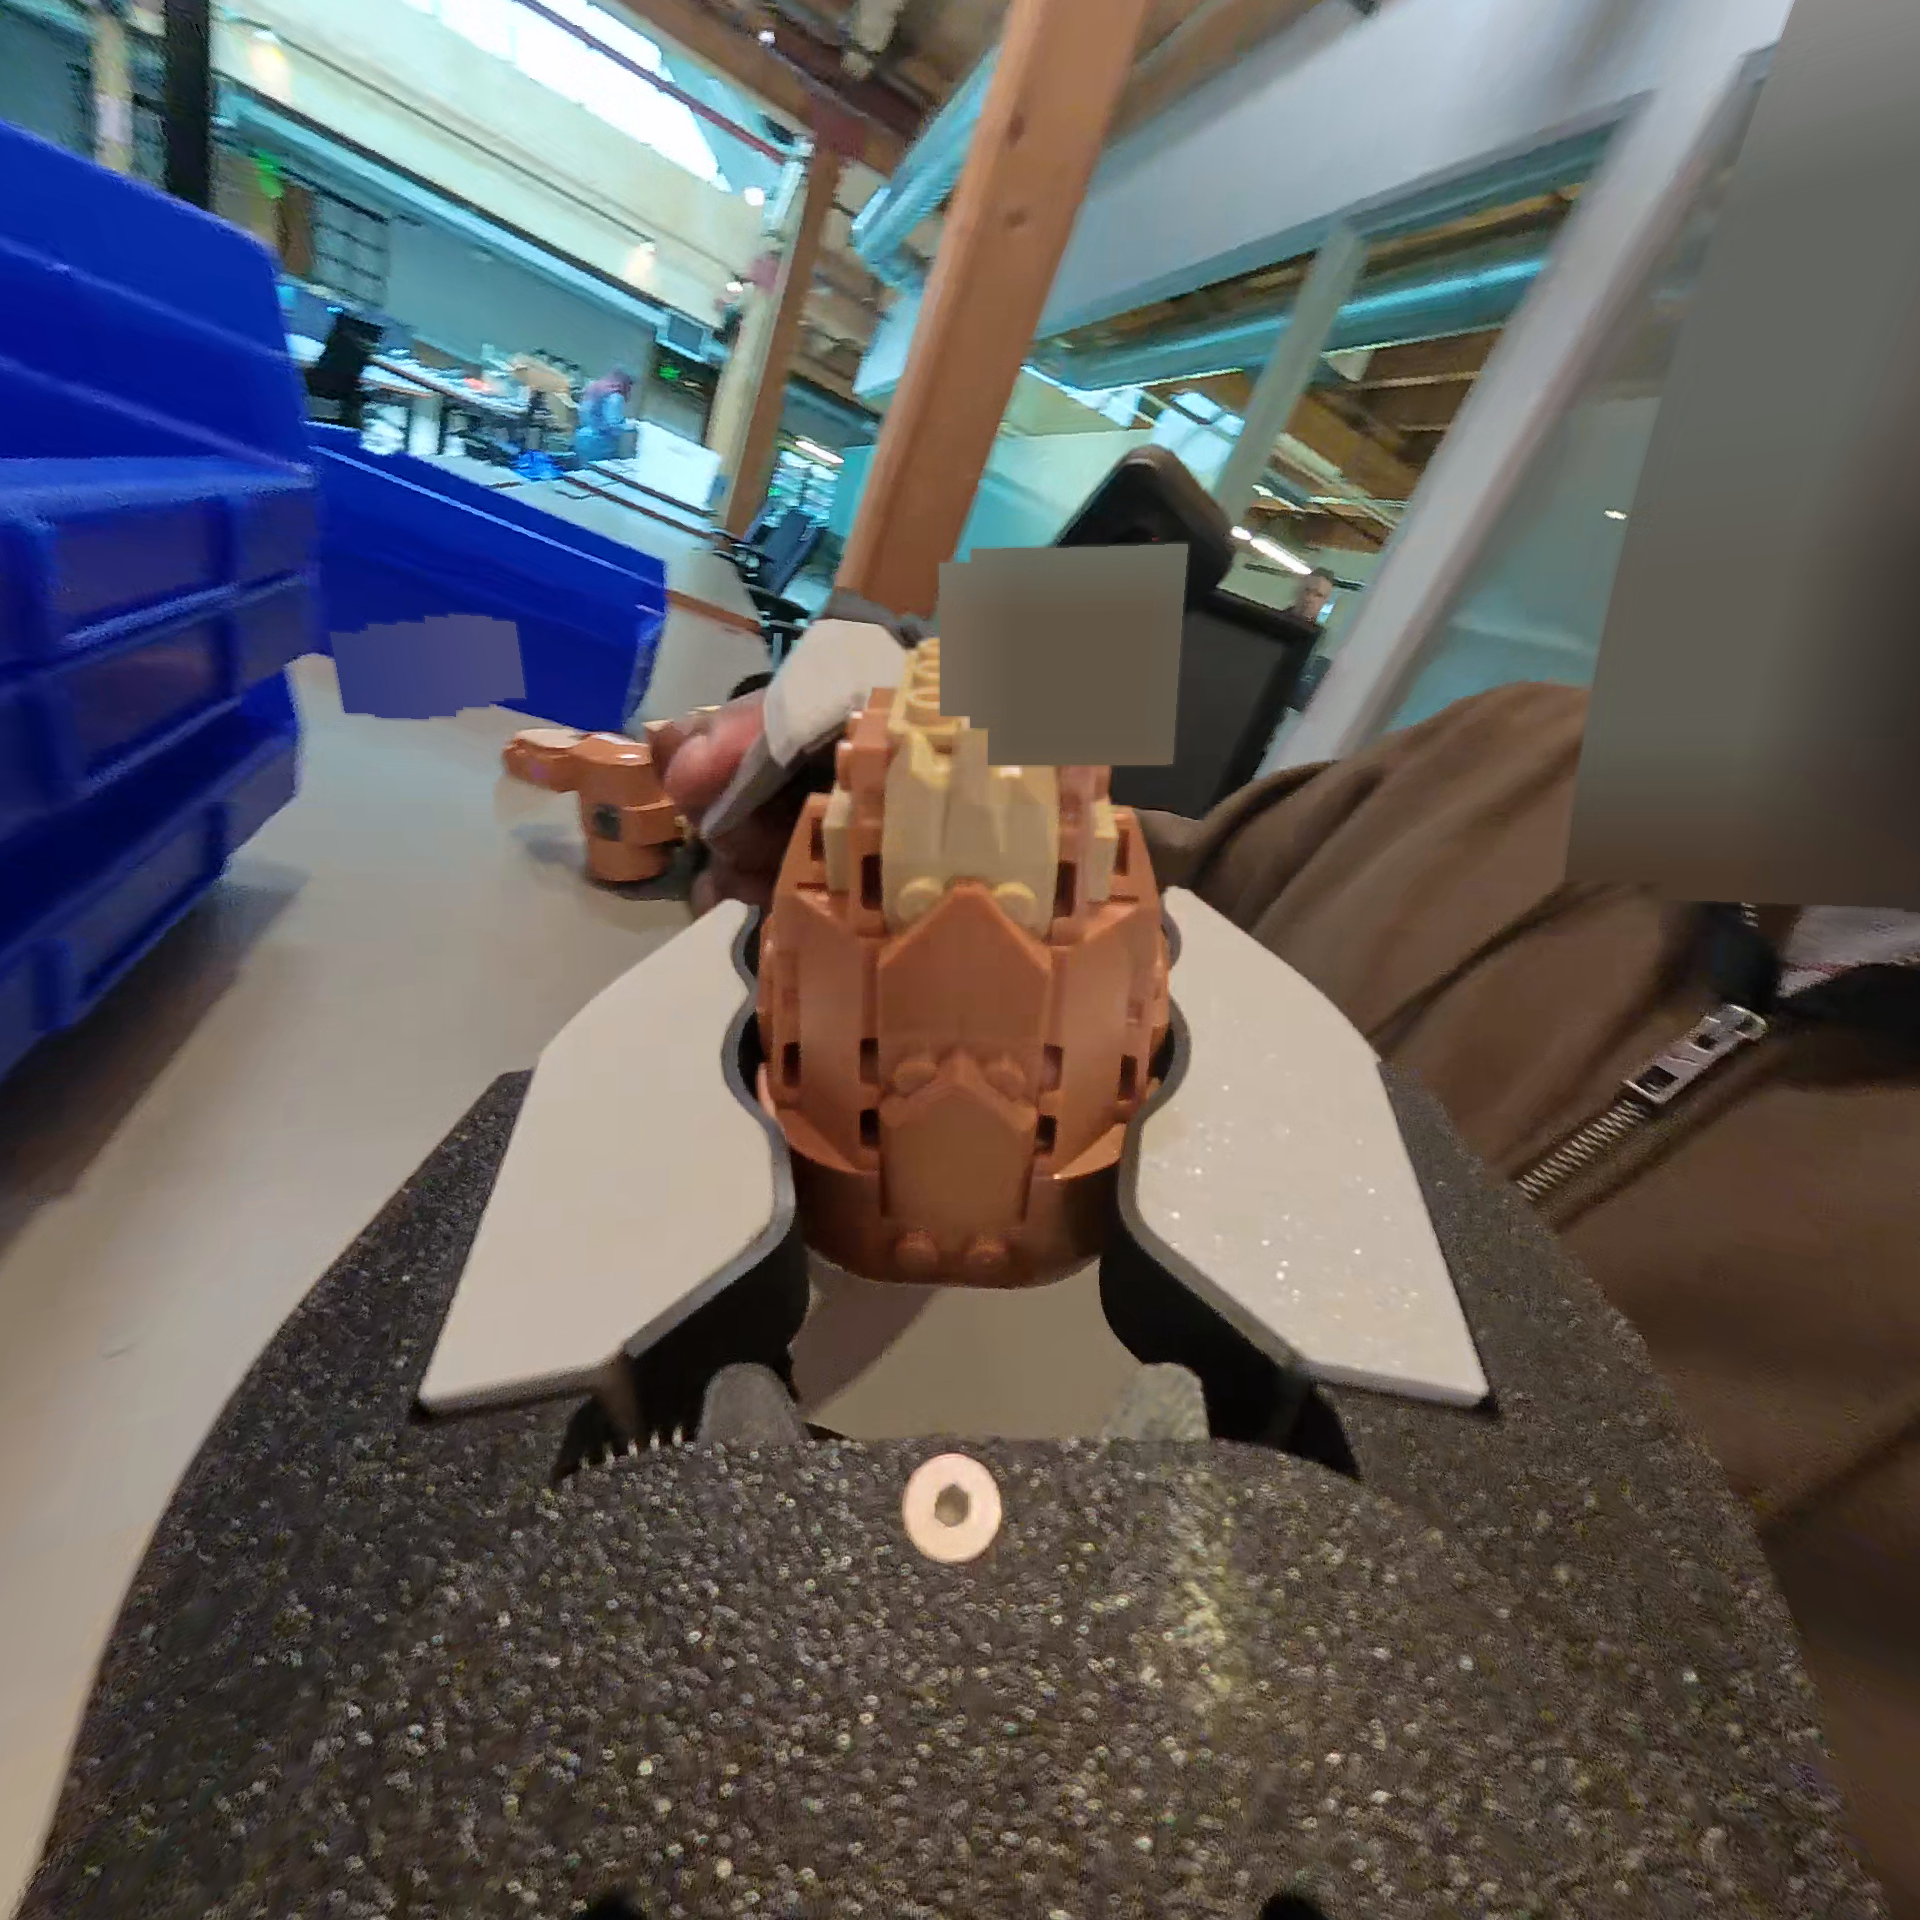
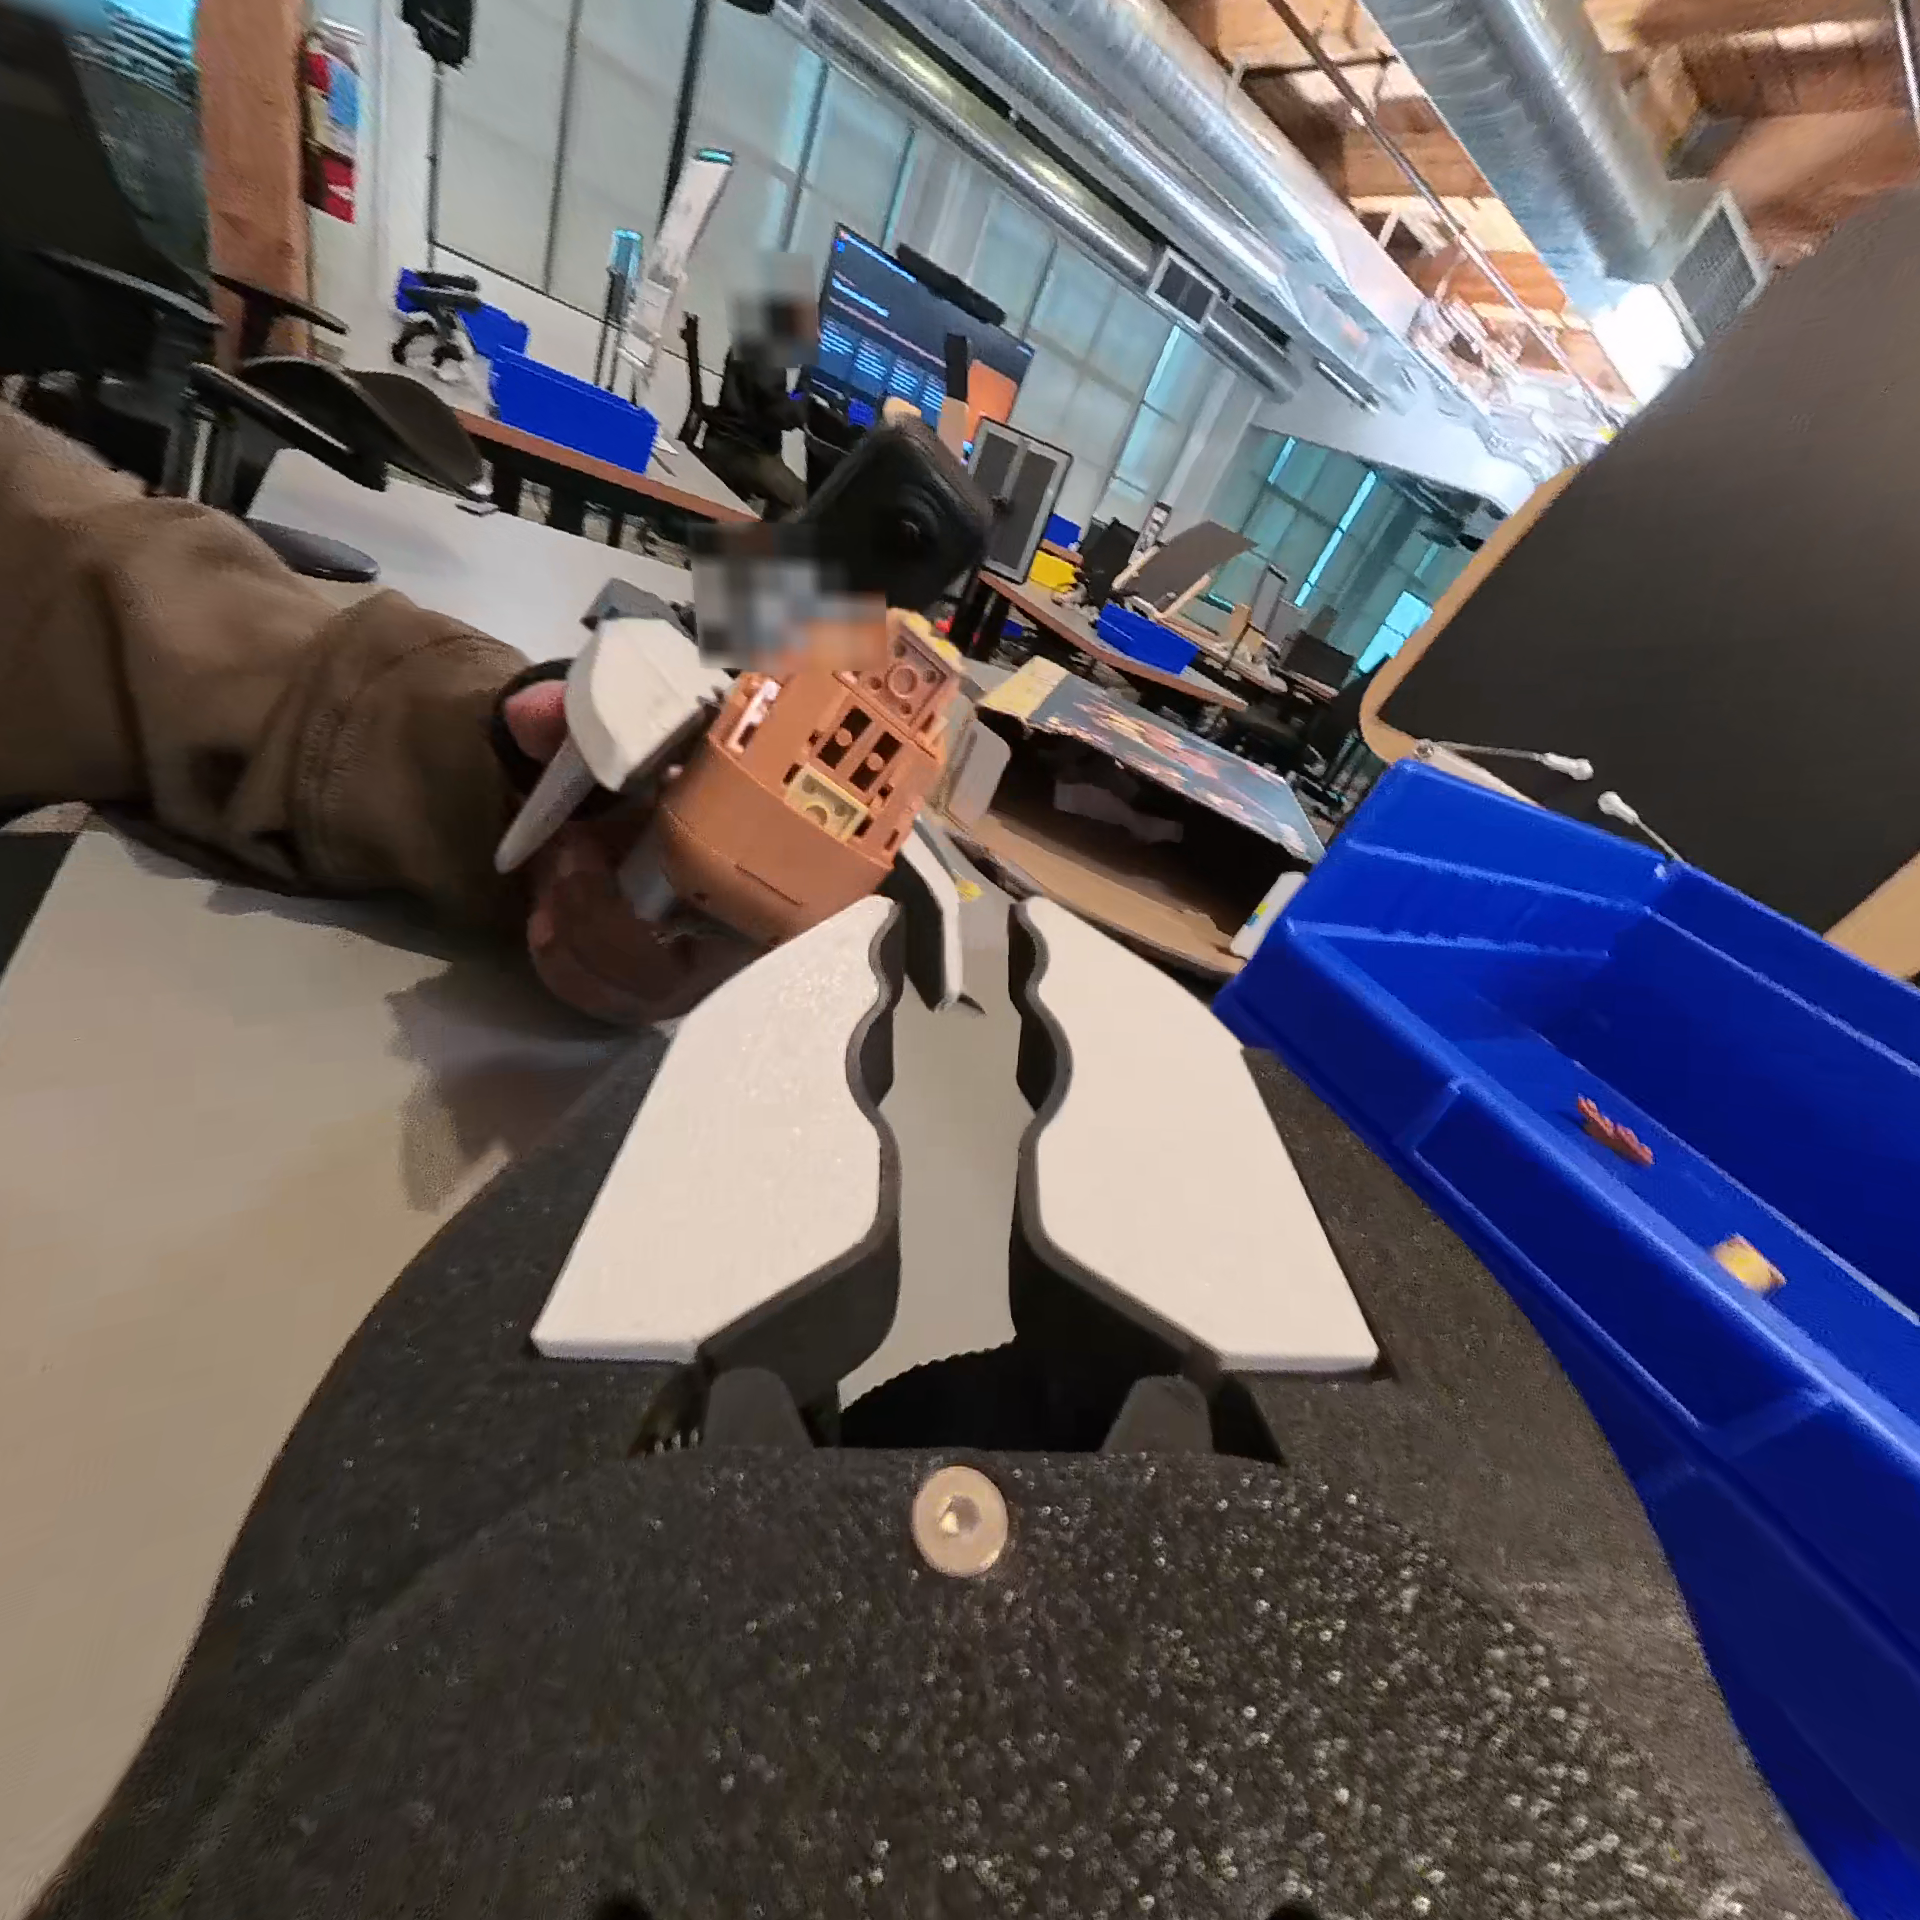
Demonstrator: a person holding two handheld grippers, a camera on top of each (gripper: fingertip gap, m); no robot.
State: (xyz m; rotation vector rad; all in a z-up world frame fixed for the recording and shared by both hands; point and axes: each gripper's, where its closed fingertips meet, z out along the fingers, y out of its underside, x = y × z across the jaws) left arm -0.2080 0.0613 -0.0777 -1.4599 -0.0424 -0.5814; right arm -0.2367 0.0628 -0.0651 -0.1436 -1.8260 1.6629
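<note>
The left gripper (image 1: 961, 1049) pinches a rounded brown brick-built model with tan bricks on top (image 1: 956, 1039) between its two pale grey fingers (image 1: 623, 1153), which press against the model's sides and hold it clear of the pale grey tabletop (image 1: 312, 1039). In the right wrist view the same model (image 2: 800, 790) shows from its studded, open end, gripped by the left gripper (image 2: 727, 769), with a brown jacket sleeve (image 2: 239, 707) reaching in from the left edge of the table. The right gripper (image 2: 951, 935) holds nothing: its fingers (image 2: 769, 1122) stand a narrow gap apart with only tabletop showing between them, and their tips lie just below the held model without touching it. Beyond the model in the left wrist view, a hand (image 1: 717, 758) rests on the table, and beside it lies a smaller brown brick-built piece (image 1: 603, 790), nearer the far edge. Stacked blue plastic bins (image 1: 135, 582) stand along the left side of that view. In the right wrist view a blue plastic bin (image 2: 1558, 1039) sits just to the right of the right gripper, with a small red brick (image 2: 1616, 1129) and a small yellow brick (image 2: 1748, 1265) lying inside it. A flattened cardboard box with a dark printed face (image 2: 1132, 790) lies on the table behind the model, between it and the bin.
</note>
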